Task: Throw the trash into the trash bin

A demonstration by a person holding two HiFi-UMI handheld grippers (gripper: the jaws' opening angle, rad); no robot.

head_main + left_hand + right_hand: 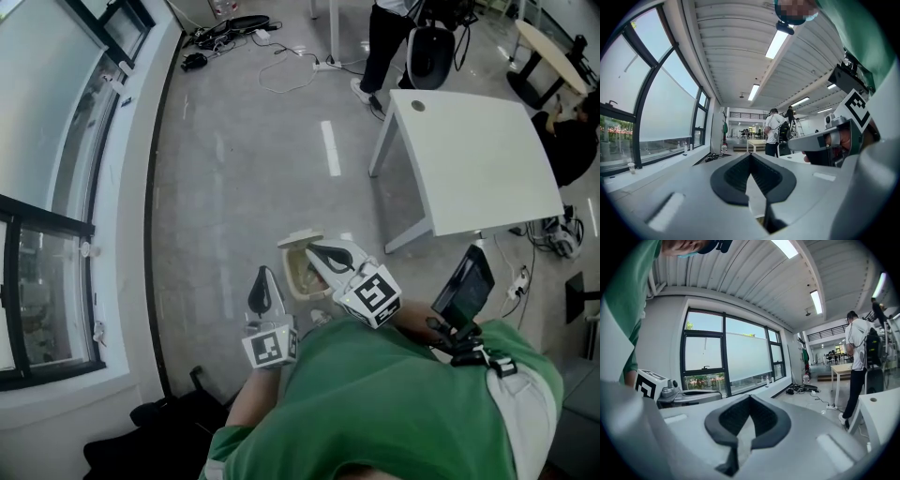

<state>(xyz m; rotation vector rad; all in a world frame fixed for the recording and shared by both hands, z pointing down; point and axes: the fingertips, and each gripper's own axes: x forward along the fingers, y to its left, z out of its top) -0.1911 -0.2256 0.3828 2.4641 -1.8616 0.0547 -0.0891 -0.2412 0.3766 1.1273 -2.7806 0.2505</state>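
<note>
Left gripper beside the left edge of the trash bin, right gripper over its opening; both jaw pairs pressed together, holding nothing. The bin stands on grey floor, which lies open beyond it; white table to its right, window wall to its left.

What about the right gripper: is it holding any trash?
No, the right gripper has its fingers closed together, with nothing between them in its own view.

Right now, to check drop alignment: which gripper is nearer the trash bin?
Right. In the head view the right gripper overlaps the rim of the trash bin; the left gripper sits just off its left side.
</note>
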